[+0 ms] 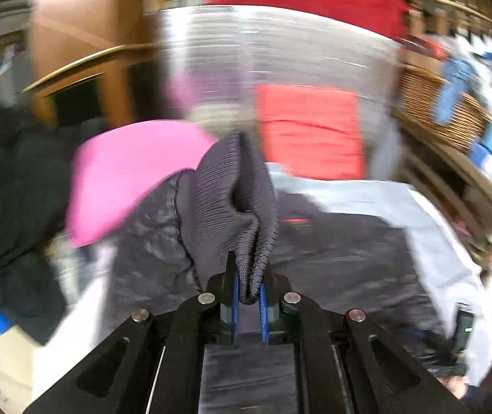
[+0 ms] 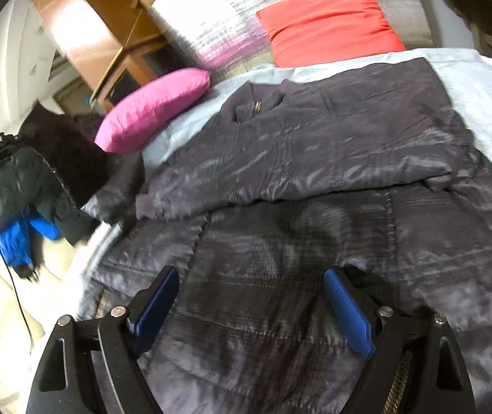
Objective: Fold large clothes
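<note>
A large dark grey puffer jacket (image 2: 315,158) lies spread on a pale blue bed sheet (image 2: 487,79), one sleeve folded across its body. My left gripper (image 1: 248,293) is shut on the jacket's ribbed knit cuff (image 1: 235,193) and holds it lifted above the jacket (image 1: 342,252). My right gripper (image 2: 251,283) is open and empty, low over the jacket's lower part, its blue pads (image 2: 346,307) on either side of the quilted fabric. The left view is motion-blurred.
A pink pillow (image 2: 156,110) and a red pillow (image 2: 328,20) lie at the head of the bed against a silver headboard (image 2: 204,24). A dark coat with blue lining (image 2: 21,207) lies at the left. A wicker basket (image 1: 432,110) of clothes stands at the right.
</note>
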A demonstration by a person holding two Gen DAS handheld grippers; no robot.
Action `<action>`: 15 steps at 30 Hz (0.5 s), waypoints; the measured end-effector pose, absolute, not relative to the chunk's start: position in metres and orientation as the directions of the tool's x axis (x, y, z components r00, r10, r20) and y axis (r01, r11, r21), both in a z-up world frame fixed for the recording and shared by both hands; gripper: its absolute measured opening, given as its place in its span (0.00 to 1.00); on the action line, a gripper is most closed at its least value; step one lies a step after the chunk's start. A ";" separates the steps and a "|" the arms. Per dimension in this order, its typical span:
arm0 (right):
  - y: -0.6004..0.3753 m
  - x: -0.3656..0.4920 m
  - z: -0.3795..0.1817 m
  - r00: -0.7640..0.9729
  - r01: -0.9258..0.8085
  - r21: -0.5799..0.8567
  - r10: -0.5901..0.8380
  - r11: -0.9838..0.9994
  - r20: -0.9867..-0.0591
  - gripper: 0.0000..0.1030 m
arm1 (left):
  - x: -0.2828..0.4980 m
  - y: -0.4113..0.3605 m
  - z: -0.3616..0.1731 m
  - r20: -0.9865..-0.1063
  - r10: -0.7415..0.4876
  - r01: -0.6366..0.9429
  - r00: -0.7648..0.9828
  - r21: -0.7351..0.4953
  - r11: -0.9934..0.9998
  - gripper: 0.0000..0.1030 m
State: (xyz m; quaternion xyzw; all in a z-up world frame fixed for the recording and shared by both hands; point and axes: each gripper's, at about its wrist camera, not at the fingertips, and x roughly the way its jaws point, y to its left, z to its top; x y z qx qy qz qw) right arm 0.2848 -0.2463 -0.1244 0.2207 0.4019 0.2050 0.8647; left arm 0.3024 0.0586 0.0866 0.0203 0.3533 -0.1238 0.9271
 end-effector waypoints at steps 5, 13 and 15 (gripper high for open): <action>-0.270 0.265 -0.094 0.635 -0.181 0.597 0.557 0.782 -0.536 0.86 | 0.311 -0.064 0.062 -0.661 -0.399 0.378 0.635 -0.184 0.907 0.12; -0.324 0.267 -0.079 0.670 -0.081 0.675 0.542 0.733 -0.507 0.87 | 0.309 -0.074 -0.009 -0.696 -0.443 0.294 0.565 -0.333 0.896 0.72; -0.337 0.274 -0.082 0.677 -0.050 0.710 0.546 0.703 -0.493 0.87 | 0.307 -0.035 -0.023 -0.691 -0.400 0.215 0.602 -0.343 0.914 0.72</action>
